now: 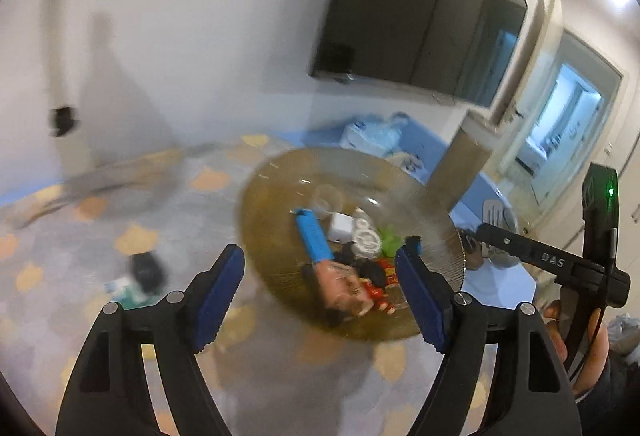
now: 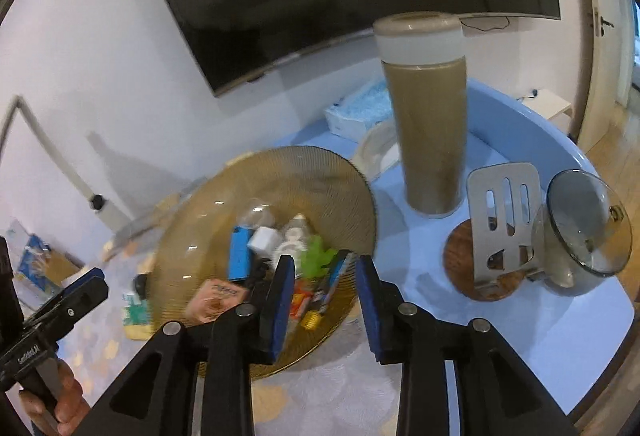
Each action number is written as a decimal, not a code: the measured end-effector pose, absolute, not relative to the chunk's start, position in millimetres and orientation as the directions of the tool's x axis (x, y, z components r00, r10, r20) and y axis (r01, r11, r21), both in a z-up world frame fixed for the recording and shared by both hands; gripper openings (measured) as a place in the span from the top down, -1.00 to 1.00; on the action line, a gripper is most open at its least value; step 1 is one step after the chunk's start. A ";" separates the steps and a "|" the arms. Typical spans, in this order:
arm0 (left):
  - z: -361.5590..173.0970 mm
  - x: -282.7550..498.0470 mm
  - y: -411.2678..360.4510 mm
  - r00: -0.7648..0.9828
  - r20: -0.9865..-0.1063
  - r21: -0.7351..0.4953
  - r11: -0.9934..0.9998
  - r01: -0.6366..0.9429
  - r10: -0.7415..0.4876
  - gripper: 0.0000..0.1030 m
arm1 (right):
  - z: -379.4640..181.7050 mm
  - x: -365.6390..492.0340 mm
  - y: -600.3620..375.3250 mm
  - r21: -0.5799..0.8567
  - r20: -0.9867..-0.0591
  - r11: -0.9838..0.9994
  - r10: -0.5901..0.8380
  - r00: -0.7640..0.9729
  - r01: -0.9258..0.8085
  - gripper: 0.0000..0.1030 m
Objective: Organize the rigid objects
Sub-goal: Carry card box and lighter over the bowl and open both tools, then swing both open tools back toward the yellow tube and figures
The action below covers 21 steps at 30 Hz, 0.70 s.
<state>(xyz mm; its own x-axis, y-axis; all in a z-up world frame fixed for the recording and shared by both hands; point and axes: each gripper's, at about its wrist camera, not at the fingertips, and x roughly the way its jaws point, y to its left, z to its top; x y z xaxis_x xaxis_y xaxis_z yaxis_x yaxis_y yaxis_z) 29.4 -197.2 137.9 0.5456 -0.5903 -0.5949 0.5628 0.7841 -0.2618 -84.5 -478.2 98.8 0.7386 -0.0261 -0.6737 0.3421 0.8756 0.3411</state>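
Note:
An amber ribbed glass plate (image 2: 224, 192) sticks out past the blue table's left edge, over the carpet. It holds several small things: a blue bar (image 2: 239, 252), a white cube (image 2: 264, 240), a green piece (image 2: 316, 256), a pink packet (image 2: 216, 296). My right gripper (image 2: 324, 300) is open a little, and the plate's near rim lies loose between its blue pads. My left gripper (image 1: 320, 292) is wide open just short of the plate (image 1: 280, 188), with nothing between its pads. What bears the plate I cannot tell.
On the blue table (image 2: 540, 316) stand a tall brown tumbler (image 2: 430, 132), a slotted metal spatula (image 2: 504, 220) on a wooden coaster (image 2: 460, 260), a lidded glass jar (image 2: 584, 224) and a tissue box (image 2: 356, 112). Small items lie on the carpet (image 1: 140, 276) to the left.

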 end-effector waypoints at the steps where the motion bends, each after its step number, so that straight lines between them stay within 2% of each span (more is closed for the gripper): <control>1: 140.5 25.9 -185.2 0.558 -0.590 -0.267 0.793 0.547 -0.583 -0.52 | 103.6 -86.7 -470.0 0.350 -0.664 0.881 -0.007 0.748 0.319 0.39; 2: 142.1 22.6 -170.8 0.569 -0.592 -0.276 0.807 0.522 -0.571 -0.56 | 106.3 -87.4 -462.6 0.351 -0.659 0.886 0.005 0.752 0.302 0.29; 3: 142.8 20.8 -156.0 0.578 -0.599 -0.289 0.822 0.491 -0.555 -0.57 | 110.8 -90.1 -452.9 0.353 -0.652 0.892 0.019 0.758 0.281 0.10; 5: 141.4 12.1 -121.9 0.599 -0.581 -0.336 0.832 0.441 -0.552 -0.57 | 120.4 -93.8 -430.2 0.365 -0.620 0.906 0.065 0.782 0.214 -0.05; 7: 137.3 0.7 -89.7 0.629 -0.565 -0.360 0.845 0.395 -0.534 -0.57 | 129.5 -97.6 -400.7 0.350 -0.588 0.927 0.106 0.802 0.134 -0.08; 10: 120.2 -16.0 -49.5 0.673 -0.586 -0.335 0.892 0.305 -0.451 -0.57 | 134.4 -104.2 -350.0 0.299 -0.553 0.954 0.166 0.816 0.009 -0.20; 14: 76.3 -27.8 -19.6 0.675 -0.661 -0.257 0.944 0.207 -0.328 -0.57 | 117.0 -107.5 -287.0 0.222 -0.541 0.967 0.229 0.809 -0.126 -0.56; 18: 26.5 -25.3 -8.8 0.633 -0.733 -0.206 0.968 0.143 -0.250 -0.57 | 74.1 -101.4 -238.2 0.121 -0.569 0.970 0.241 0.786 -0.211 -0.56; 21: 5.3 -22.4 -4.2 0.600 -0.759 -0.225 0.967 0.124 -0.253 -0.57 | 32.1 -83.4 -217.0 0.062 -0.647 0.971 0.214 0.732 -0.230 -0.56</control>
<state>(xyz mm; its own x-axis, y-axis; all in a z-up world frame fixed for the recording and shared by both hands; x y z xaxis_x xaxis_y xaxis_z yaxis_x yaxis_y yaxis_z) -22.4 -4.2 5.3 0.5995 -0.2533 -0.7592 0.1236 0.9665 -0.2249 -83.4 -217.0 32.1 0.7316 0.2144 -0.6471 -0.2297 0.9713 0.0621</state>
